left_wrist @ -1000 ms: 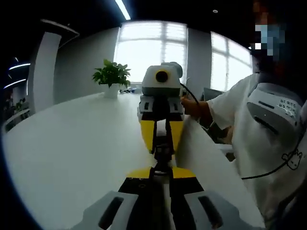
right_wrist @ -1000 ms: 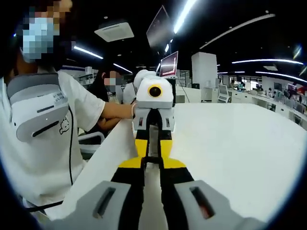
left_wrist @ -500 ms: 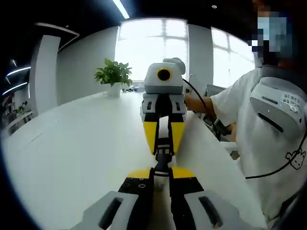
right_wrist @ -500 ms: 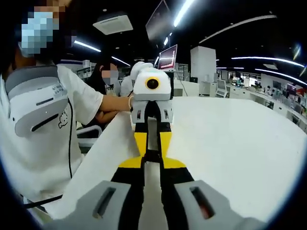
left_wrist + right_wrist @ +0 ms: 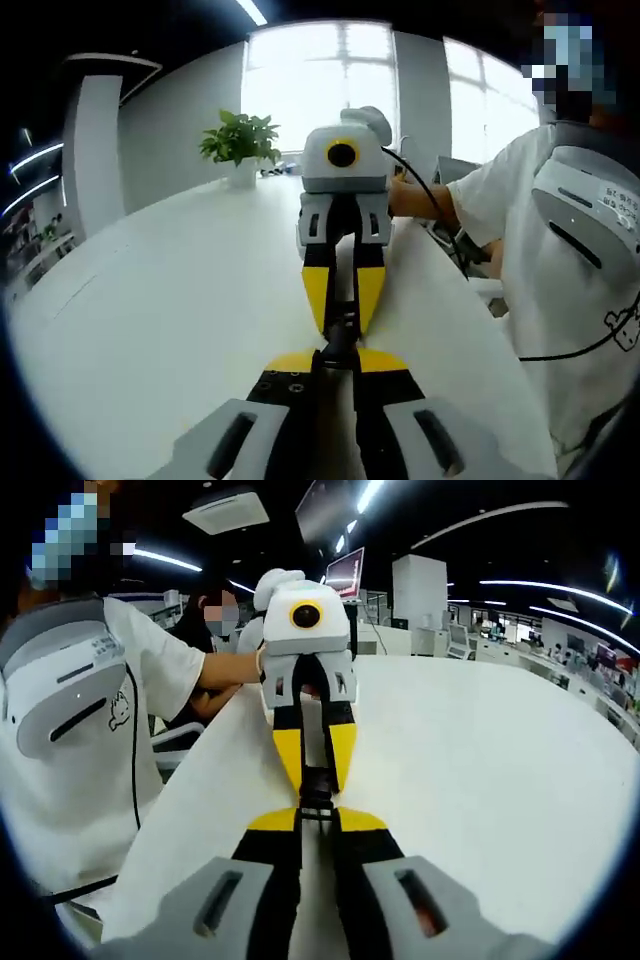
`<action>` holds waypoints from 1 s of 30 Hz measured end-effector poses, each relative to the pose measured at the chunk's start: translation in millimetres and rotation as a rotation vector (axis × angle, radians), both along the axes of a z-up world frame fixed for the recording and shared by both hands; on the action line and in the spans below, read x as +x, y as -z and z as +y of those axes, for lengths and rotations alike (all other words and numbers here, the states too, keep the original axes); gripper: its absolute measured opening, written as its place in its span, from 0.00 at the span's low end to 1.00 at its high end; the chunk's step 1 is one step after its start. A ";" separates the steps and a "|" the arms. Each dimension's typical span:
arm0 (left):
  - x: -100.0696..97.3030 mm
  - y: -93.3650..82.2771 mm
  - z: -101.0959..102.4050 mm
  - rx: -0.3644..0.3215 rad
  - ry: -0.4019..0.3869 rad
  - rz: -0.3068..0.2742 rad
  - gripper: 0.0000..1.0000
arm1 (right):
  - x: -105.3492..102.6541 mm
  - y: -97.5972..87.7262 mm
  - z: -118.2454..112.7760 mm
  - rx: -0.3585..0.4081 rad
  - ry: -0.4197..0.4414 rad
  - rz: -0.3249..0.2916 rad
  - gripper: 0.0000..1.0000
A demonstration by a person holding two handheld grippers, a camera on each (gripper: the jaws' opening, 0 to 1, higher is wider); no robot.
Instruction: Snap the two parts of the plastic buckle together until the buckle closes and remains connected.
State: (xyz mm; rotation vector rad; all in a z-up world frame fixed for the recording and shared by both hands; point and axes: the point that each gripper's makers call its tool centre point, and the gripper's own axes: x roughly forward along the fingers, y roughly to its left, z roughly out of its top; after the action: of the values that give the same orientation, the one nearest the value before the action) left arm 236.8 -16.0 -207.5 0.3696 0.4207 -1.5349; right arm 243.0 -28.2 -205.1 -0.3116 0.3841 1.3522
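Likely open-plan office: white table (image 5: pixel 150 300), potted plant (image 5: pixel 240 145), monitors (image 5: pixel 352 575), ceiling striplights (image 5: pixel 530 508).

Both tools (image 5: pixel 316 818) pinch the black buckle (image 5: pixel 316 792) together.

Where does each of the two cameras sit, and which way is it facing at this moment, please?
Left gripper view: rides on the left gripper, looks along its jaws over the white table toward the window and potted plant; the person's white sleeve shows.
Right gripper view: rides on the right gripper, looks the opposite way toward the office; the person's hand shows.
Shared: the black buckle held between both grippers, which face each other tip to tip.
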 end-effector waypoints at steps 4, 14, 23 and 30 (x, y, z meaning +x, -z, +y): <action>-0.3 1.1 0.5 0.026 0.004 -0.006 0.09 | 1.0 0.9 1.7 -0.018 -0.002 0.003 0.10; 1.4 0.3 1.2 0.107 -0.072 -0.023 0.09 | 0.1 0.6 3.2 -0.098 0.044 -0.002 0.09; 4.8 0.1 2.1 0.199 -0.173 -0.077 0.08 | 4.5 1.5 1.5 -0.212 0.145 0.029 0.09; 10.4 -2.0 0.9 0.313 -0.228 -0.181 0.08 | 6.7 2.1 0.0 -0.365 0.165 -0.001 0.08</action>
State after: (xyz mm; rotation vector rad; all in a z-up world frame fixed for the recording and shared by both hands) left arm 247.3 -15.1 -205.5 0.6756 0.5423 -1.2028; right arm 249.7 -28.2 -207.2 -0.5700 0.6444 1.1166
